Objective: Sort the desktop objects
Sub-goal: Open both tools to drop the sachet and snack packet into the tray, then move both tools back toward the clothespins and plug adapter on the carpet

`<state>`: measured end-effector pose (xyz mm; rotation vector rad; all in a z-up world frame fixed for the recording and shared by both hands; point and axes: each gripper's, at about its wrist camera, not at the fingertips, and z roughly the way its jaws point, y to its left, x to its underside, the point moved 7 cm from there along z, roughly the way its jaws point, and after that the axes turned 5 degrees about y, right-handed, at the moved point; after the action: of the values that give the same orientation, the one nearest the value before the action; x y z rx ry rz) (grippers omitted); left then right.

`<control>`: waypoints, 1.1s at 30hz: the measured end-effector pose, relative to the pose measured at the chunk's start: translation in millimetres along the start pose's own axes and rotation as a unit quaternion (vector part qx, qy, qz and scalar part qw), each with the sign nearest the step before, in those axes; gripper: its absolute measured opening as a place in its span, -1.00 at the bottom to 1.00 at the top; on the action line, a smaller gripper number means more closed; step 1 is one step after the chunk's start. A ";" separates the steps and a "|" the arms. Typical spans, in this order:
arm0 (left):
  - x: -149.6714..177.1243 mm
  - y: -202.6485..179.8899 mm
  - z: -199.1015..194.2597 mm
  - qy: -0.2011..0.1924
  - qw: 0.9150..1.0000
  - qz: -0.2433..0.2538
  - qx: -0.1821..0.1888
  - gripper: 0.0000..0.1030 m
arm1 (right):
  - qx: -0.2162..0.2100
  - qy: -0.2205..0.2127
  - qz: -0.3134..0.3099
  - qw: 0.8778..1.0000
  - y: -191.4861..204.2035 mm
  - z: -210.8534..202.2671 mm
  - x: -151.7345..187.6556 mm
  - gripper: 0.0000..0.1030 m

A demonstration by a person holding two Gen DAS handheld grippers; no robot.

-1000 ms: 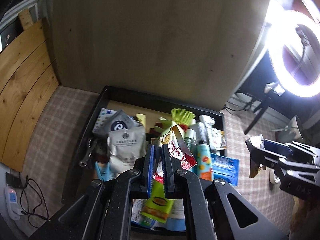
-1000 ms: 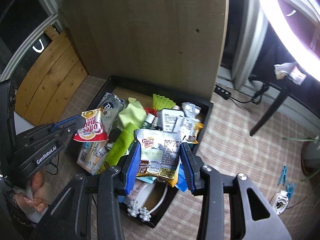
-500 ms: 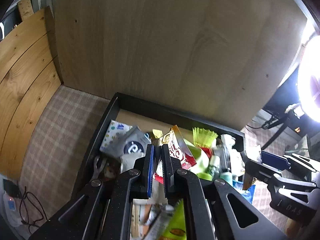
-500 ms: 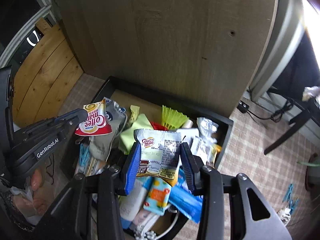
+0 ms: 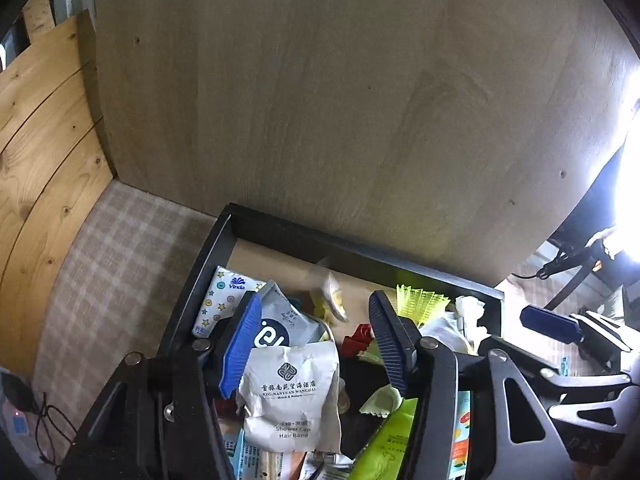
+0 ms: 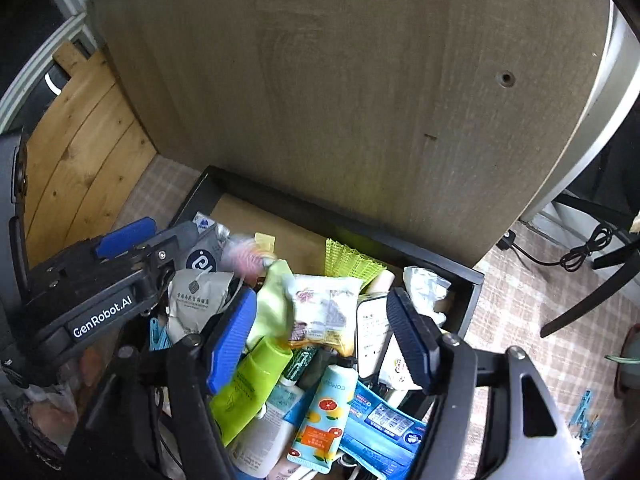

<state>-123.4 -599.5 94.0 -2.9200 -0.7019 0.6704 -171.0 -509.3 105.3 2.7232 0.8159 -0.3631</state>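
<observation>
Both pictures are round and bent, like looking through a fish bowl. The corners are black, and straight edges curve near the rim. A very bright white light (image 5: 628,184) glares at the right side of the left wrist view and washes that spot out. The big wooden board (image 5: 320,100) is softly lit, brighter toward the glare. Inside the black tray (image 5: 200,280) it is dim, with dark shadows between the packets. A small packet (image 5: 332,292) in the left view and a pink one (image 6: 244,256) in the right view are smeared with blur.
</observation>
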 end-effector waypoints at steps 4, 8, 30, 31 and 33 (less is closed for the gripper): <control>4.4 -4.8 -1.6 0.003 1.000 0.005 0.001 0.03 | -0.002 -0.001 0.011 1.000 -8.7 -4.1 5.5 0.29; 11.9 -14.4 -7.8 0.007 1.000 0.014 0.014 0.03 | 0.001 -0.004 0.020 1.000 -18.5 -12.1 18.1 0.29; 84.3 -168.3 -51.3 0.024 0.988 0.140 0.067 0.03 | 0.046 -0.026 0.157 0.986 -200.2 -72.6 150.0 0.29; 89.6 -180.4 -48.6 0.029 0.986 0.148 0.070 0.03 | 0.049 -0.024 0.167 0.984 -213.9 -75.0 158.6 0.29; 96.7 -198.3 -45.8 0.035 0.984 0.159 0.075 0.03 | 0.051 -0.022 0.181 0.982 -230.6 -77.7 170.7 0.29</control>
<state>-109.2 -377.3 128.7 -2.9214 -0.1672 0.6090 -150.8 -213.8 80.7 2.8692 0.2854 -0.3926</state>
